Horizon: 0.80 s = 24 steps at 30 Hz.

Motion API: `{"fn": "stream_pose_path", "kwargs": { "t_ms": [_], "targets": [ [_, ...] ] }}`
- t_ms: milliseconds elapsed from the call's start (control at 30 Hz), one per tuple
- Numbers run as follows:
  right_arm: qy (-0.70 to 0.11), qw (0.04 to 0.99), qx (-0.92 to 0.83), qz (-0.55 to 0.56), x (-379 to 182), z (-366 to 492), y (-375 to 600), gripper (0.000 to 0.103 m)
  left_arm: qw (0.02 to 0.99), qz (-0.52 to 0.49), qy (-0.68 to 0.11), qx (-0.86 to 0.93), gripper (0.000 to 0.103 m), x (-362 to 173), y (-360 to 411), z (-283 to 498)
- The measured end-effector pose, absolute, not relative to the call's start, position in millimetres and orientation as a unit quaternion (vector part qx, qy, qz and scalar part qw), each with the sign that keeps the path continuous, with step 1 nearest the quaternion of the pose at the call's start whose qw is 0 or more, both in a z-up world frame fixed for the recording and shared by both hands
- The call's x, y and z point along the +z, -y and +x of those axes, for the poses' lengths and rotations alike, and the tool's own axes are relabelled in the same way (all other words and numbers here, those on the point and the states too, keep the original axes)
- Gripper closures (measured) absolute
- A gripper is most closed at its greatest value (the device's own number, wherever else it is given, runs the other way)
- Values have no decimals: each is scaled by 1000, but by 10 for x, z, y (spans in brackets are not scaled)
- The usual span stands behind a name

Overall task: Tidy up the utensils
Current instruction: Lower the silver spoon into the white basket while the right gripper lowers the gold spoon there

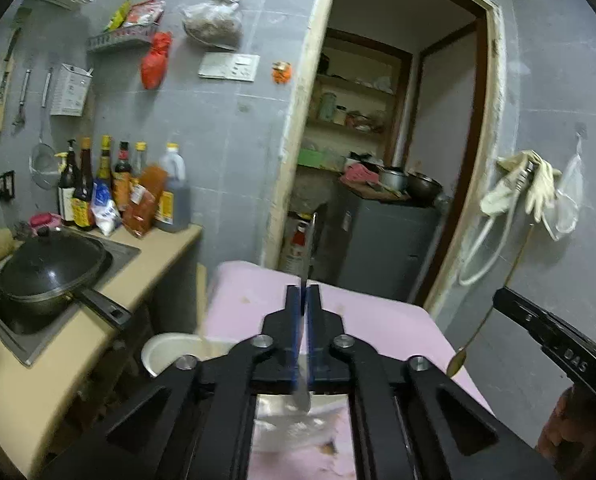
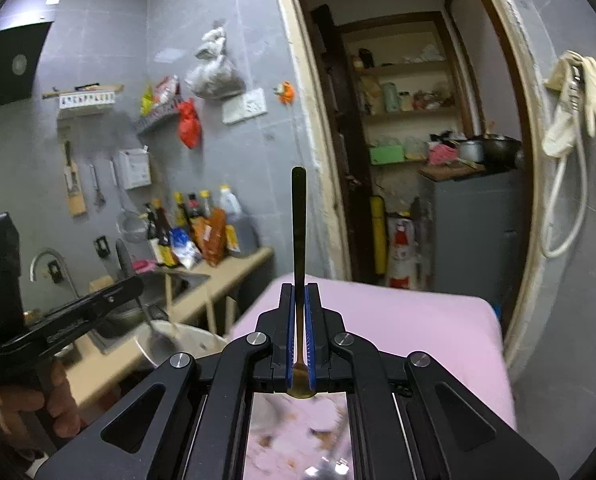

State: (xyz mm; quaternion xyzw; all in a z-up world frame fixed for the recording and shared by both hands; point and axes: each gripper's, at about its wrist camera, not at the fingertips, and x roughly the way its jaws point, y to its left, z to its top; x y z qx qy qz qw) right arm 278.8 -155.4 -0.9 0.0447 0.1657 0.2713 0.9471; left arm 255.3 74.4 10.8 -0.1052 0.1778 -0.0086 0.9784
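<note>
Right gripper (image 2: 301, 320) clamped on a gold spoon (image 2: 298, 216), handle up, bowl low betw. the pads; left gripper (image 1: 305, 312) pinched on a silver utensil (image 1: 302, 394), prob. a spoon, blurred; both carried over the pink cloth (image 2: 417, 328); white bowl (image 1: 170, 350) just beyond, by the counter (image 1: 110, 328); step looks like transport; next prob. needs lowering both into a holder, tips first.
</note>
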Motion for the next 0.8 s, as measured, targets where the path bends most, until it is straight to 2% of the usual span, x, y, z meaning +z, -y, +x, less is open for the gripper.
{"fn": "stream_pose_path", "kwargs": {
  "t_ms": [333, 800],
  "targets": [
    [-152, 939, 304, 47, 57, 2918, 863, 100, 974, -143, -174, 15, 103, 114, -1422, 2689],
    [-214, 937, 275, 25, -400, 3030, 559, 100, 969, -110, -223, 13, 103, -163, -1526, 2711]
  ]
}}
